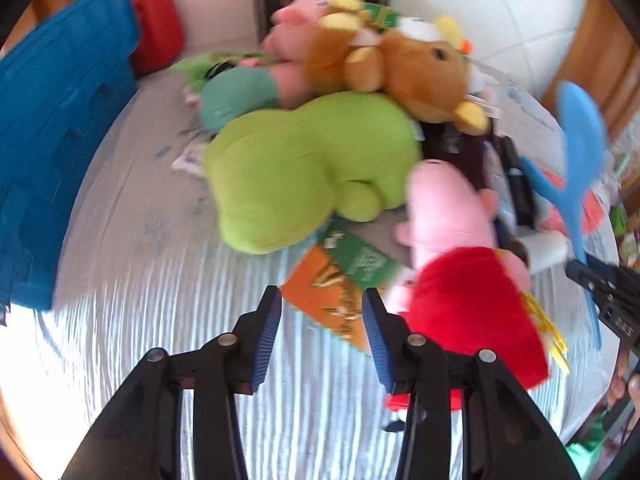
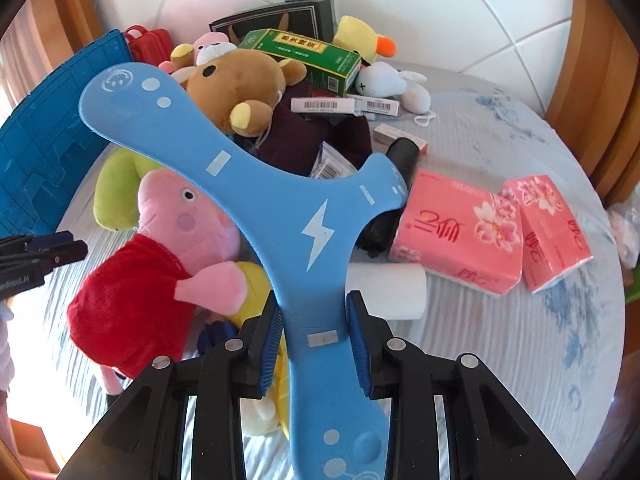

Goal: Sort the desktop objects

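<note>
My right gripper (image 2: 314, 330) is shut on a blue three-armed boomerang (image 2: 256, 168) and holds it above the table; it also shows in the left wrist view (image 1: 580, 152). My left gripper (image 1: 322, 304) is open and empty, low over the striped tablecloth (image 1: 160, 320), just left of a pink pig plush in a red dress (image 1: 464, 280). The pig (image 2: 160, 256) lies under the boomerang in the right wrist view. A green plush (image 1: 304, 164) and a brown bear plush (image 1: 416, 72) lie in the pile behind.
A blue ridged board (image 1: 52, 152) stands at the left with a red bag (image 1: 156, 28) behind. Two pink tissue packs (image 2: 460, 232), a white roll (image 2: 392, 292), a green box (image 2: 304, 56), white barcode boxes (image 2: 324, 105) and a dark framed box (image 2: 280, 20) crowd the table.
</note>
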The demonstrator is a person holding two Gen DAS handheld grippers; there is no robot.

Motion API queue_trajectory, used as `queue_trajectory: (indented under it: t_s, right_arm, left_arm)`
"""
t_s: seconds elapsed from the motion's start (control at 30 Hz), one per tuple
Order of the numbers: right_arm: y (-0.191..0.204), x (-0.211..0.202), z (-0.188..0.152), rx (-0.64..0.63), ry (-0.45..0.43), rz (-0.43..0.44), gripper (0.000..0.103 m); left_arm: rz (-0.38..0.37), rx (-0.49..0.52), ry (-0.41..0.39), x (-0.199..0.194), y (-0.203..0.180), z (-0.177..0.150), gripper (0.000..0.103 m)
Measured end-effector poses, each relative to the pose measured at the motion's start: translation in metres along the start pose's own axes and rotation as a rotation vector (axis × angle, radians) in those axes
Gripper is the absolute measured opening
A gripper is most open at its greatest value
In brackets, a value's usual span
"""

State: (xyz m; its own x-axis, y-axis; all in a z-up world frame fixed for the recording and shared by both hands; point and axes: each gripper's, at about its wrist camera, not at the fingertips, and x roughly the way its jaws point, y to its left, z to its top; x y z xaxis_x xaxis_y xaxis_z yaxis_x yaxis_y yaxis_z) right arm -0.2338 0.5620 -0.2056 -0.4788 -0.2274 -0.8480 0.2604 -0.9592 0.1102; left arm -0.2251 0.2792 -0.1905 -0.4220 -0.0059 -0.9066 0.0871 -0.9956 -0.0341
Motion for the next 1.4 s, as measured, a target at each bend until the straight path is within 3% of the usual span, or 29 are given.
queue_trajectory:
  t_s: [0.13, 0.23, 0.33, 0.4, 0.47, 0.53, 0.57, 0.67, 0.8, 0.9, 1.07, 1.23, 1.3, 1.4]
  right_arm:
    - [-0.006, 0.011, -0.004, 0.04, 0.026, -0.007, 0.031]
    - [-0.007, 0.019, -0.007, 0.052, 0.053, -0.021, 0.031]
    - [-0.007, 0.025, -0.01, 0.056, 0.07, -0.027, 0.031]
    - [-0.007, 0.027, -0.011, 0.05, 0.078, -0.033, 0.031]
    - [-0.006, 0.028, -0.012, 0.044, 0.084, -0.035, 0.031]
    - [-0.007, 0.031, -0.012, 0.046, 0.09, -0.036, 0.033]
    - [-0.007, 0.032, -0.013, 0.049, 0.094, -0.036, 0.034]
    - [-0.008, 0.04, -0.014, 0.06, 0.108, -0.033, 0.037]
    - [-0.007, 0.046, -0.015, 0.061, 0.122, -0.03, 0.039]
    - [-0.007, 0.048, -0.015, 0.062, 0.127, -0.037, 0.04]
    - [-0.002, 0.051, -0.016, 0.053, 0.142, -0.038, 0.038]
    - [0.002, 0.051, -0.018, 0.054, 0.14, -0.032, 0.038]
    - [0.003, 0.051, -0.017, 0.055, 0.138, -0.033, 0.038]
    - [0.003, 0.049, -0.018, 0.071, 0.13, -0.029, 0.038]
  left_arm:
    - [-0.044, -0.142, 0.04, 0.028, 0.033, 0.003, 0.041]
    - [-0.091, -0.179, 0.041, 0.043, 0.029, 0.008, 0.041]
    - [-0.094, -0.077, 0.045, 0.062, 0.004, 0.014, 0.041]
    - [-0.067, 0.021, 0.1, 0.081, -0.013, 0.011, 0.042]
    - [-0.008, 0.105, 0.046, 0.082, -0.024, 0.007, 0.056]
    - [0.032, 0.099, 0.041, 0.088, -0.022, 0.006, 0.1]
    - [0.027, 0.067, 0.061, 0.094, -0.016, 0.005, 0.103]
    - [-0.126, -0.108, 0.132, 0.107, 0.012, 0.006, 0.103]
    - [-0.088, 0.003, 0.099, 0.099, 0.005, 0.004, 0.103]
    - [-0.173, -0.05, 0.152, 0.099, 0.0, -0.003, 0.095]
    - [-0.142, -0.013, 0.106, 0.093, -0.001, -0.006, 0.087]
    - [-0.019, -0.031, 0.078, 0.085, 0.049, 0.0, 0.087]
    - [0.024, -0.029, 0.071, 0.077, 0.056, 0.004, 0.081]
    - [-0.066, -0.056, 0.031, 0.053, 0.047, 0.0, 0.08]
